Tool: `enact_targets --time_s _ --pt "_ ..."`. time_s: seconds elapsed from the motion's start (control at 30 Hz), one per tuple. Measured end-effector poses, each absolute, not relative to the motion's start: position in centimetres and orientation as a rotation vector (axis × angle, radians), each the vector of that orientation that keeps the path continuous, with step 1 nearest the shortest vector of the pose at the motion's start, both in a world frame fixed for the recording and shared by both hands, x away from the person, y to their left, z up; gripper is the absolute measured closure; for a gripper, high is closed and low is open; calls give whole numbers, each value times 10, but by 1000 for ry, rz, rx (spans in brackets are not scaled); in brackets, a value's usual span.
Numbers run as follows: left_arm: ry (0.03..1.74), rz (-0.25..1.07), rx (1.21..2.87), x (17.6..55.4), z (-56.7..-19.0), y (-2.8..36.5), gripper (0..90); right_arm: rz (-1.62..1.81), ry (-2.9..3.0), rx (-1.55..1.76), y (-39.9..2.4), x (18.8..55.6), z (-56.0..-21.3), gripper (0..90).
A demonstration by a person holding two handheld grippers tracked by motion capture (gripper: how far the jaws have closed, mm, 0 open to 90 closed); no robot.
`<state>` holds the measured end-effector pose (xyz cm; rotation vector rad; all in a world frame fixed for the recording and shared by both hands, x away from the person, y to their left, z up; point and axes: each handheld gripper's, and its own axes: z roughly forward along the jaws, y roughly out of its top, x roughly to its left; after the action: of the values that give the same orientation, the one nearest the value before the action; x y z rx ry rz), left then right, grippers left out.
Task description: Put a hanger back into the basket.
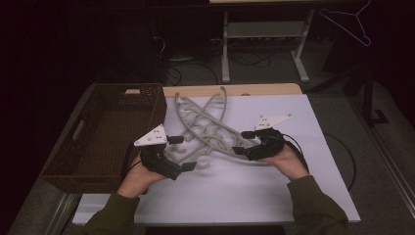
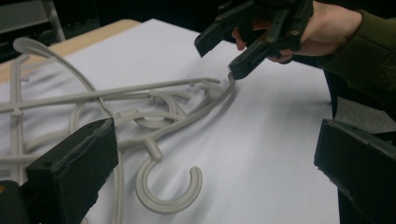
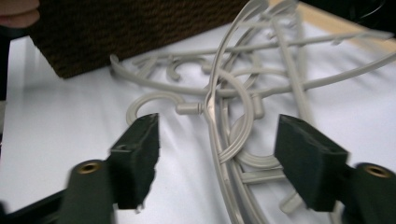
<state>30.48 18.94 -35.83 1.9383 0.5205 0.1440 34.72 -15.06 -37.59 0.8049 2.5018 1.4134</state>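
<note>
Sleeves: two green sleeves (image 1: pixel 313 205) come in over the near edge of the table, one toward each near corner.
Left gripper: the left gripper (image 1: pixel 182 152) sits near the middle of the white table top (image 1: pixel 254 191), toward its left edge; its jaws stand wide apart with nothing between them, one jaw just beside a hook.
Right gripper: the right gripper (image 1: pixel 243 142) is right of the middle, its jaws also wide, straddling an arm of the pile without closing on it; in the left gripper view its lower jaw tip meets the end of one hanger arm.
Hangers: a tangled pile of grey plastic hangers (image 1: pixel 205 125) lies flat between the two grippers and runs toward the far edge; one open hook (image 2: pixel 166 186) points toward the near edge.
Basket: a dark woven basket (image 1: pixel 93 169) stands along the left edge, overhanging it, touching no hanger as far as I can tell.
Beyond the table: a white hanger (image 1: pixel 350 24) hangs past the far right corner, and white desk legs (image 1: pixel 226 49) stand on the floor behind.
</note>
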Motion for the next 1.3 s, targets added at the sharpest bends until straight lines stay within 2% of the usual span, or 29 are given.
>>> enact_targets --time_s 0.2,0.3,0.57,0.87,0.93,1.3 --pt "519 123 1954 305 -365 186 0 1355 2583 784 -139 359 -391 420" --pt "521 119 1956 305 -367 184 0 1243 2649 776 -129 364 -405 515" --pt "517 110 1965 304 -368 182 0 1141 2721 753 -126 363 -418 642" --pt "510 102 1974 304 -370 180 0 1010 2737 683 -123 365 -429 705" --pt "511 102 1974 304 -370 180 0 1007 2747 678 -123 365 -430 753" --pt "507 100 1975 303 -369 180 0 971 2791 555 -129 364 -431 813"
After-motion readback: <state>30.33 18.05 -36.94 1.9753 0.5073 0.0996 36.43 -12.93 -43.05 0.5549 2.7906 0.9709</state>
